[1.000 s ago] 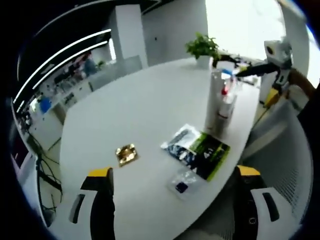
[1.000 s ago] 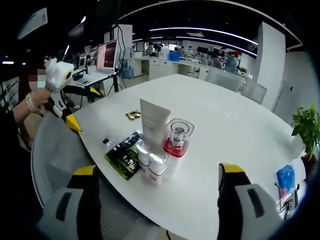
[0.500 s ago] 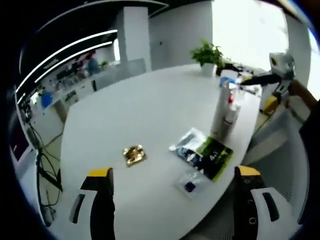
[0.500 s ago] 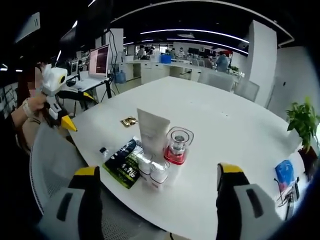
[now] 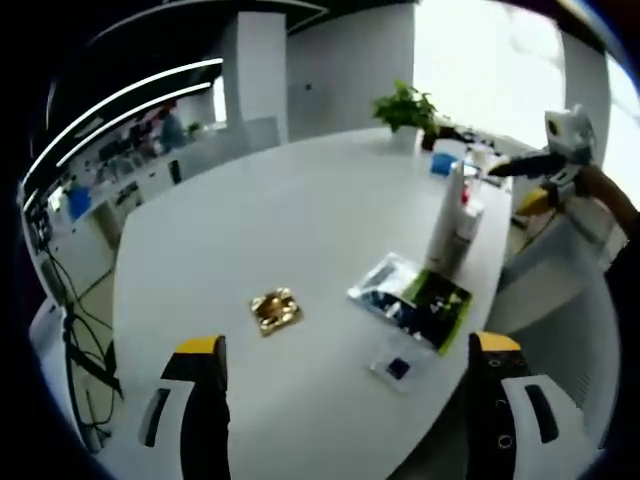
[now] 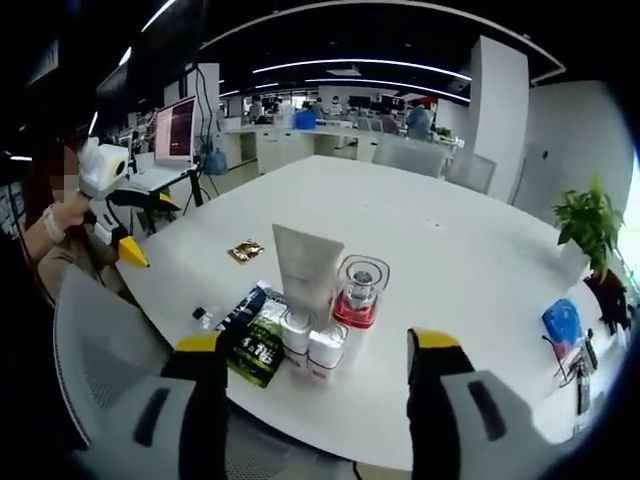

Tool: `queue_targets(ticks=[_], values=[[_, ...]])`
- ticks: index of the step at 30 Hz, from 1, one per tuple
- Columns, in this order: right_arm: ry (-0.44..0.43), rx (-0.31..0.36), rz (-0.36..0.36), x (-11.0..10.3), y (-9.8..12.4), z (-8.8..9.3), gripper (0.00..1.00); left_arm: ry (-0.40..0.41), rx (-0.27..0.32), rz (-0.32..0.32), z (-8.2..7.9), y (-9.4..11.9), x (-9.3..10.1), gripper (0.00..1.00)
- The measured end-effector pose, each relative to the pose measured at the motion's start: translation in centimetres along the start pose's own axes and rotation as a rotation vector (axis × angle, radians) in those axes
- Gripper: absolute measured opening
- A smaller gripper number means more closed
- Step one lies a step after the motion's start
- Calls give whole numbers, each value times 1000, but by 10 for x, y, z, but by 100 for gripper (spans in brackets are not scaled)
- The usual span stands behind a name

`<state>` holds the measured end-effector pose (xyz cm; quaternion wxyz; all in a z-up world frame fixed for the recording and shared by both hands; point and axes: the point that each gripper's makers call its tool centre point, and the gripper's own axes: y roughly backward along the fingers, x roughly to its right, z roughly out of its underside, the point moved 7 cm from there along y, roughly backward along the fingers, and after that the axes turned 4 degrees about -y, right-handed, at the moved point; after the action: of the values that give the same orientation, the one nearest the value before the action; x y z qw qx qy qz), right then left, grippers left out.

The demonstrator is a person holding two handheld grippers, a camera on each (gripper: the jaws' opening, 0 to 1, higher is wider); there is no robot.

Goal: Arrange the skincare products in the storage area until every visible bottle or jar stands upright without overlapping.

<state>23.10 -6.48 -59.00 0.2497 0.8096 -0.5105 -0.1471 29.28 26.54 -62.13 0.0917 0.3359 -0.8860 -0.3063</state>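
A tall white tube (image 6: 305,265) stands cap-down on the white table (image 6: 450,250). Tight beside it are a clear bottle with a red base (image 6: 358,295) and two small white bottles (image 6: 310,342), all upright. My right gripper (image 6: 318,395) is open, short of this cluster and empty. In the left gripper view the same tube (image 5: 445,215) and bottles stand near the table's right edge. My left gripper (image 5: 350,400) is open and empty, well away from them. Each gripper also shows in the other's view, the left gripper (image 6: 108,185) held in a person's hand and the right gripper (image 5: 560,150) at the far right.
A black-and-green packet (image 6: 255,335) lies flat next to the bottles, with a small clear sachet (image 6: 203,315) and a gold packet (image 6: 243,250) further off. A potted plant (image 6: 585,220) and a blue item (image 6: 560,325) sit at the far end. A grey chair back (image 6: 100,340) stands at the table edge.
Both cameras have shifted a little, so the table things sit slightly differently in view. The right gripper's jaws stand a bit closer together. Nothing on the table has moved.
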Motion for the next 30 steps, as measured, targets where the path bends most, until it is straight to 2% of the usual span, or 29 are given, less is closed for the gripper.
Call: queue_targets(ticks=[5,18,30], values=[[-14,-1,10,-7,-2,1,64,4,-6,15,3,-7,-10,97],[-61,-8,52,-11,2,2,56,5,-32,75,0,-44,-27,93],[-77,-22,43,-6,-1,1,46,24,-79,72,0,-70,-46,85]])
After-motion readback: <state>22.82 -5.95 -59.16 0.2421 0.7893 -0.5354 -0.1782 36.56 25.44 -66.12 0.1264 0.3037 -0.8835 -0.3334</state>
